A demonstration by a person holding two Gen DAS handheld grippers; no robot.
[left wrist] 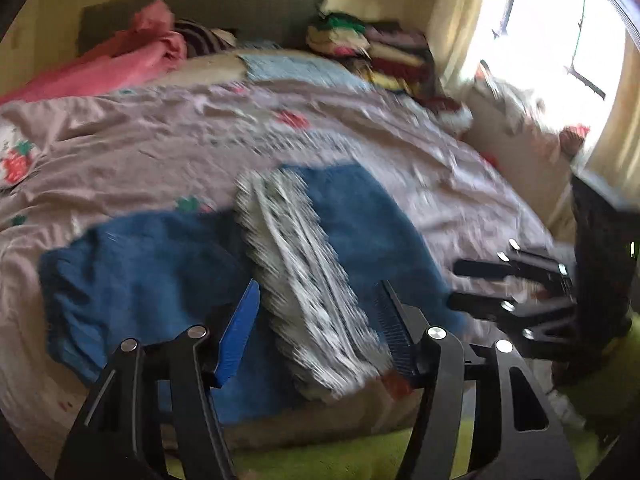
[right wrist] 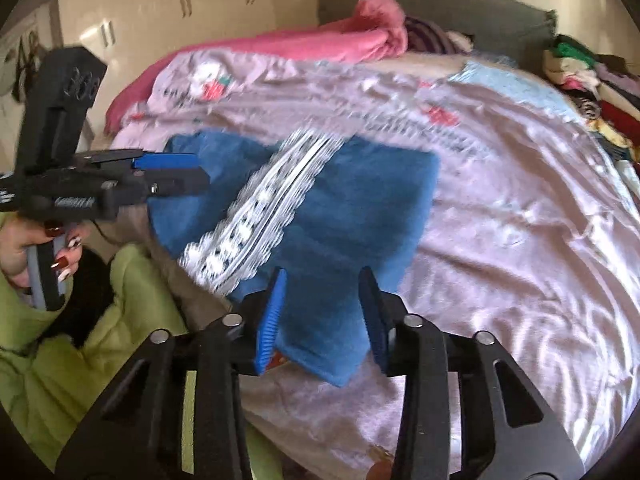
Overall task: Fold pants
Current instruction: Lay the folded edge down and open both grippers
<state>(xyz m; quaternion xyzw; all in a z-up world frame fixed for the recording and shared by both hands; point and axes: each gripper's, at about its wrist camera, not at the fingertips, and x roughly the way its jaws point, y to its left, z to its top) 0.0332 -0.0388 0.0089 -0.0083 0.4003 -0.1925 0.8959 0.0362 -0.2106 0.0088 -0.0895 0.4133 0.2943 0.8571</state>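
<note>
While our two tongs hang over the near edge of the bed, the blue fleecy pants (left wrist: pixel 360 216) with a white-and-black patterned side band (left wrist: pixel 304 280) lie spread on the pinkish-grey strawberry-print bedsheet (left wrist: pixel 168 136), directly ahead of both tools.

Our left gripper (left wrist: pixel 316 320) stands with its jaws well apart, and we see nothing clamped: the patterned band and blue cloth lie below and beyond the gap, though blur keeps us from saying whether the fingers brush the fabric. From the right wrist view this same tool (right wrist: pixel 188 172) sits at the left, its tips at the pants' near left edge, held by a hand (right wrist: pixel 24 248) with painted nails.

Our right gripper (right wrist: pixel 326 316) has a narrower gap, and a blue corner of the pants lies in it; we cannot tell whether the blue ribbed pads (right wrist: pixel 272 320) actually press it. In the left wrist view it (left wrist: pixel 468 284) shows to the right, beside the pants' right edge.

Beyond the pants, far from both tongs, a pink blanket (right wrist: pixel 304 44) and a stack of folded clothes (left wrist: pixel 384 52) rest near the dark headboard (left wrist: pixel 224 4). Green fabric (right wrist: pixel 132 300) lies just below the tools.
</note>
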